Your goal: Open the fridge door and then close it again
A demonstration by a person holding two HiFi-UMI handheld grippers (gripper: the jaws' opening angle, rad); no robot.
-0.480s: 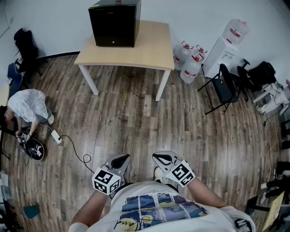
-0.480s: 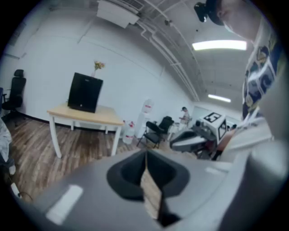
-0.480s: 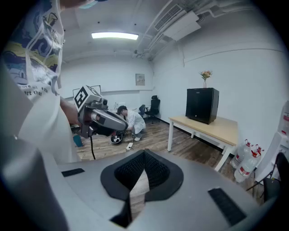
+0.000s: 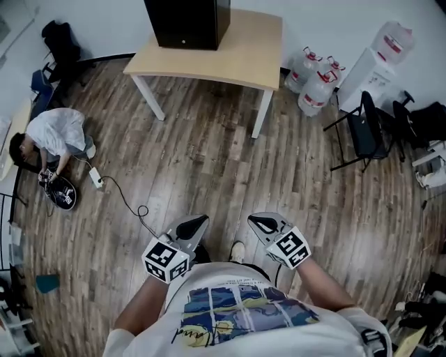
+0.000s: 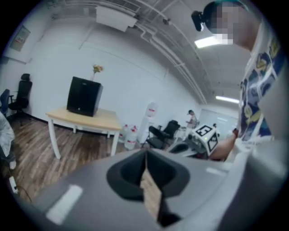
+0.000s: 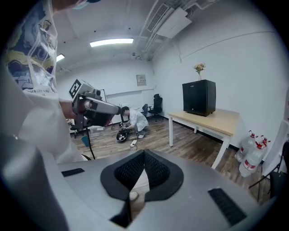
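Note:
The black mini fridge (image 4: 187,21) stands with its door closed on a light wooden table (image 4: 240,56) at the far side of the room, well away from both grippers. In the left gripper view the fridge (image 5: 83,96) is small at the left; in the right gripper view the fridge (image 6: 198,97) is at the right with a flower on top. My left gripper (image 4: 193,226) and right gripper (image 4: 264,224) hang side by side close to my body above the wooden floor. Both have their jaws together with nothing between them.
A person (image 4: 52,132) crouches on the floor at the left beside a power strip and cable (image 4: 96,178). Water bottles (image 4: 317,80), a white dispenser (image 4: 376,63) and a black folding chair (image 4: 362,129) stand right of the table. Bare wood floor lies between me and the table.
The view has shifted forward: the table and fridge sit higher and larger in the head view. Both grippers ride slightly higher in the frame, still shut and empty.

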